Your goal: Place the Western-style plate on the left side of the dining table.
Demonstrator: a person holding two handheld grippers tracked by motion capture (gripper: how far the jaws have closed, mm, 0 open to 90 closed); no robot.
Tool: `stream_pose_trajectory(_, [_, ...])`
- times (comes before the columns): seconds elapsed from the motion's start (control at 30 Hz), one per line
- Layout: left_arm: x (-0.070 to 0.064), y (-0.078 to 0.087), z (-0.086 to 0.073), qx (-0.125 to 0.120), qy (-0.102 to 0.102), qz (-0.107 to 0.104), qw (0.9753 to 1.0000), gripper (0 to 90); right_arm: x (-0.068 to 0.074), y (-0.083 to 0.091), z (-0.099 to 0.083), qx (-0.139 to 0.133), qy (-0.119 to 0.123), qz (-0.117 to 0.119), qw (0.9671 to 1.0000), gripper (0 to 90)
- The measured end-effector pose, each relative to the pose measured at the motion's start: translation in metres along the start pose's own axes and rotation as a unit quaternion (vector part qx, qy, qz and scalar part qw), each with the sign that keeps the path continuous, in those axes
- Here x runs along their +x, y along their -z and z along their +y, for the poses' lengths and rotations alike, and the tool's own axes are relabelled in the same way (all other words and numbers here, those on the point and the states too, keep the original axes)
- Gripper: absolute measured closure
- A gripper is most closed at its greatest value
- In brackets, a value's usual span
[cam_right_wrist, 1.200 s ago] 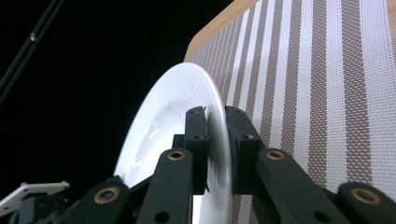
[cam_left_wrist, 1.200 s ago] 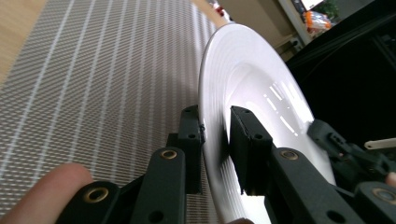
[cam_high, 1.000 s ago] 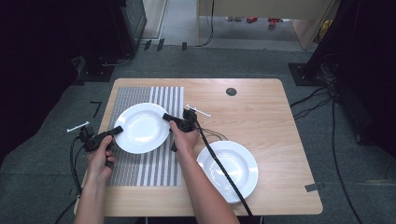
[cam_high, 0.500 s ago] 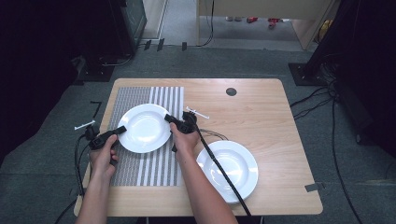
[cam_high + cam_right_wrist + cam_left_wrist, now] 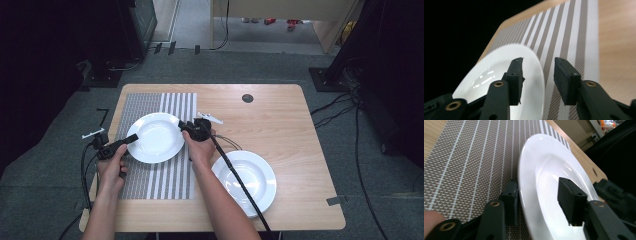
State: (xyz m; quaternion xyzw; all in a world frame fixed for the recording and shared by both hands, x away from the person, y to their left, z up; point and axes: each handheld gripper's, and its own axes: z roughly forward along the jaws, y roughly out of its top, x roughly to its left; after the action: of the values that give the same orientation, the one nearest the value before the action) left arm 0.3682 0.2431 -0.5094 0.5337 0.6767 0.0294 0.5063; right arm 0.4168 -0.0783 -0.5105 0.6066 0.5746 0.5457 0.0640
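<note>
Both tongs, left [image 5: 131,138] and right [image 5: 183,125], straddle the round white ceramic plate's [image 5: 156,137] rim unclamped; uneven closing could tip it.

Bare forearms, black two-jaw grippers

Both the left gripper [image 5: 131,138] and the right gripper [image 5: 182,124] are matte black, with blocky rectangular jaws, small screws and brass-coloured rivets at the joints; a thick black cable [image 5: 240,185] trails from the right one, a thinner one from the left.
</note>
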Motion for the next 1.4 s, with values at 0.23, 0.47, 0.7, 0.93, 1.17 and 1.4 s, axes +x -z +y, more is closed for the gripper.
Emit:
stream_pose_trajectory(0.23, [-0.017, 0.006, -0.004, 0.004, -0.051, 0.037, 0.9980, 30.6, 0.007, 0.036, 0.036, -0.015, 0.055, 0.006, 0.9983, 45.8])
stream_pose_trajectory(0.47, [-0.027, 0.020, -0.003, -0.018, -0.085, 0.054, 0.9948, 20.9, 0.006, 0.062, 0.053, -0.014, 0.072, 0.009, 0.9972, 39.4])
stream_pose_trajectory(0.7, [-0.039, 0.034, -0.012, -0.021, -0.108, 0.060, 0.9921, 17.2, -0.006, 0.095, 0.054, 0.005, 0.107, 0.018, 0.9940, 34.5])
stream_pose_trajectory(0.93, [-0.048, 0.048, -0.035, -0.011, -0.130, 0.068, 0.9891, 14.0, -0.032, 0.135, 0.054, 0.014, 0.124, 0.010, 0.9922, 30.5])
stream_pose_trajectory(1.17, [-0.053, 0.063, -0.050, -0.011, -0.137, 0.075, 0.9876, 13.2, -0.057, 0.167, 0.046, 0.019, 0.122, -0.006, 0.9923, 27.5])
stream_pose_trajectory(1.4, [-0.055, 0.069, -0.061, -0.002, -0.150, 0.083, 0.9852, 11.4, -0.080, 0.188, 0.036, 0.027, 0.126, -0.023, 0.9914, 26.3])
